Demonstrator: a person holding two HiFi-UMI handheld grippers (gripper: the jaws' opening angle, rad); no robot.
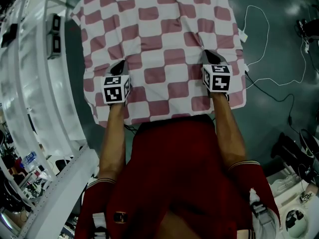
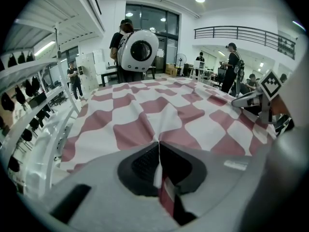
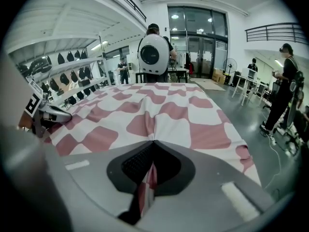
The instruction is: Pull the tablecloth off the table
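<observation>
A red-and-white checked tablecloth [image 1: 159, 39] covers the table in the head view, its near edge hanging toward me. My left gripper [image 1: 120, 63] sits on the cloth's near left part, shut on a pinched fold of the tablecloth [image 2: 166, 124] that rises into a ridge at the jaw tips. On the near right part, my right gripper [image 1: 210, 54] is shut on another pinched fold of the tablecloth [image 3: 159, 115]. A strip of cloth runs back between each pair of jaws. The table itself is hidden under the cloth.
White shelving [image 1: 30, 98] runs along the left of the table. Cables [image 1: 269, 78] lie on the floor to the right. Several people stand beyond the far edge, one with a white round backpack [image 2: 139, 50]; a person [image 3: 288, 88] stands at the right.
</observation>
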